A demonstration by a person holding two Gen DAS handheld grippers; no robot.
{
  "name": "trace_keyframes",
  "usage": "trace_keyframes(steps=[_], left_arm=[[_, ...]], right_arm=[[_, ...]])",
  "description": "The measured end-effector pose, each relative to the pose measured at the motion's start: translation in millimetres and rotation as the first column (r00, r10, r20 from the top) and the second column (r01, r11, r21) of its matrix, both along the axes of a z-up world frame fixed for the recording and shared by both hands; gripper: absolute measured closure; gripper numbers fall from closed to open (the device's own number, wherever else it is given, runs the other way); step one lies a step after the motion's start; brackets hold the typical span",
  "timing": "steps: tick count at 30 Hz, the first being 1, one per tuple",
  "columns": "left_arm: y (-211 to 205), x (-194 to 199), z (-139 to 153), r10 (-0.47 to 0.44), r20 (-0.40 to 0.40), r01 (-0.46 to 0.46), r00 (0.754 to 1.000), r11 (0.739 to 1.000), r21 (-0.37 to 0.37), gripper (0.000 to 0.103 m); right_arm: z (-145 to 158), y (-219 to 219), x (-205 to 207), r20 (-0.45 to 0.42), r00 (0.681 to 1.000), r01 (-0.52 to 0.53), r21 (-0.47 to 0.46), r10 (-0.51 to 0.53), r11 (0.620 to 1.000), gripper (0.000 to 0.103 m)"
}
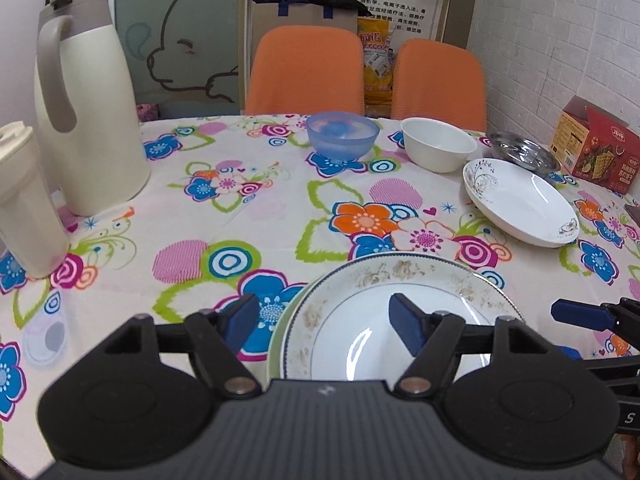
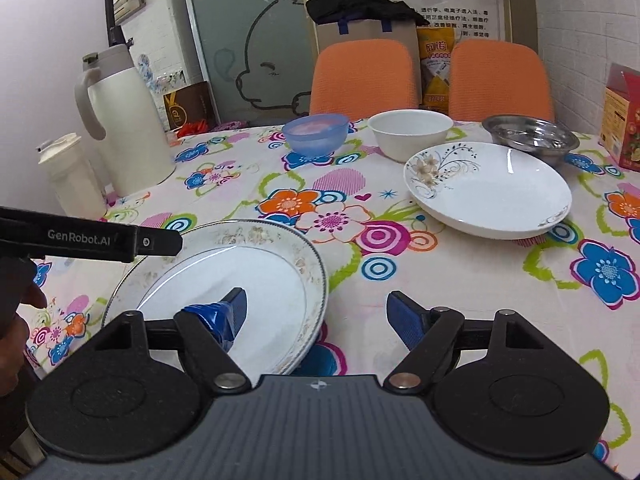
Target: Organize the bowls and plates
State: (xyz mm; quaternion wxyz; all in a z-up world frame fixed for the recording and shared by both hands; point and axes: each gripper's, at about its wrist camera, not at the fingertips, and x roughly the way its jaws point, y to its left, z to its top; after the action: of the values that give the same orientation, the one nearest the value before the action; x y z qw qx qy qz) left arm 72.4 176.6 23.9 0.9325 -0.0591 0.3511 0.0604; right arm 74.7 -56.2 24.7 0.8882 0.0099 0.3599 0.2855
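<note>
Plates and bowls lie spread over a table (image 1: 280, 220) under a flower-print cloth. Nearest, a round white plate with a faded floral rim (image 1: 384, 300) sits on another greenish plate whose edge just shows beneath it. The left hand-held gripper (image 1: 324, 322) hangs over its left rim, fingers spread, pinching nothing. The right hand-held gripper (image 2: 316, 314) is likewise spread at that plate's right edge. Farther right rests a white deep plate with a vine pattern (image 2: 488, 188); behind it stand a translucent blue bowl (image 2: 315, 132), a white bowl (image 2: 410, 134) and a steel dish (image 2: 530, 134).
</note>
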Motion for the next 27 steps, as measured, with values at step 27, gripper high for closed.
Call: trace_keyframes(steps=[27], left_arm=[[-56.5,92.9,3.8,-0.096,-0.061,0.101,0.994,0.990,0.098,0.025]], right_arm=[[5.2,-99.3,82.4,0.041,0.971,0.237,0.004,-0.237,0.972,0.039]])
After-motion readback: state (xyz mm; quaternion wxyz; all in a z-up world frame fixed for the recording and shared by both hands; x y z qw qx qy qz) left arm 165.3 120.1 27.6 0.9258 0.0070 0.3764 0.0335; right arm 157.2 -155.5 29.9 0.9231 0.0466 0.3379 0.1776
